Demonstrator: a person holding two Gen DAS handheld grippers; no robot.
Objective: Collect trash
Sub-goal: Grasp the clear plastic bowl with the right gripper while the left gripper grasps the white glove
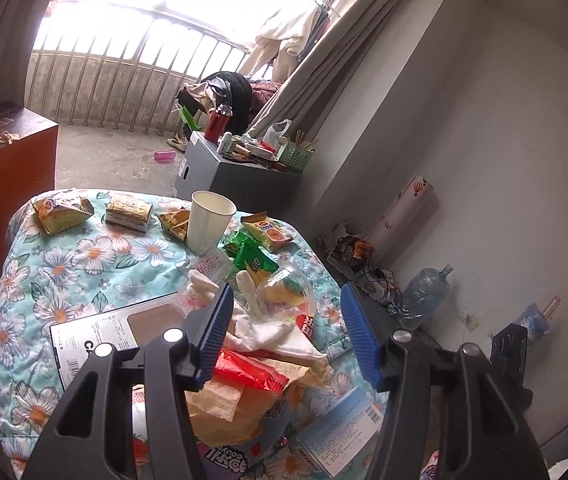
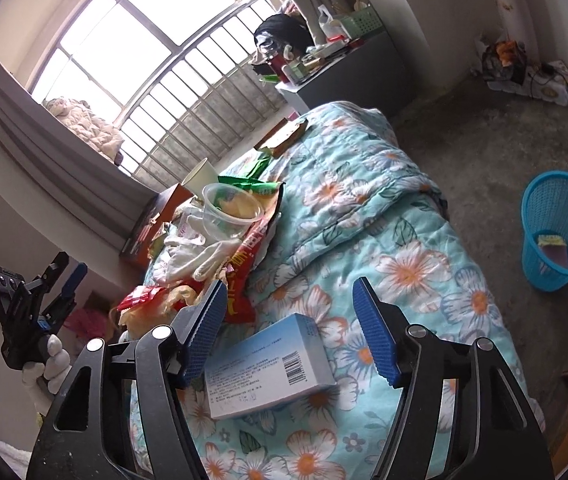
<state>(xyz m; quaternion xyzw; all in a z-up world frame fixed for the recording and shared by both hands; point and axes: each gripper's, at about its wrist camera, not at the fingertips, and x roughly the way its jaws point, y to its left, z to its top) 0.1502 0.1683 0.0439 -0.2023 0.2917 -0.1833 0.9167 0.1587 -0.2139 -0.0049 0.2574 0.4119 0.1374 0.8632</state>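
Trash lies strewn over a floral quilt (image 1: 84,264) (image 2: 363,208). My left gripper (image 1: 285,292) stands open above a heap of white gloves (image 1: 260,320), a red wrapper (image 1: 248,372) and a clear plastic bowl (image 1: 287,284); its pads touch nothing. Farther back are a paper cup (image 1: 208,220), green packets (image 1: 250,254) and yellow snack bags (image 1: 60,210). My right gripper (image 2: 291,284) is open over a light-blue carton (image 2: 272,364), which lies flat under its jaws. A gloved hand (image 2: 50,360) holds the left gripper (image 2: 36,300) at the left edge of the right wrist view.
A blue mesh bin (image 2: 559,232) stands on the concrete floor right of the quilt, with a packet inside. A flat white box (image 1: 116,336) lies on the quilt. Beyond are a cluttered grey cabinet (image 1: 220,168), an orange box (image 1: 4,168) and a water bottle (image 1: 423,292).
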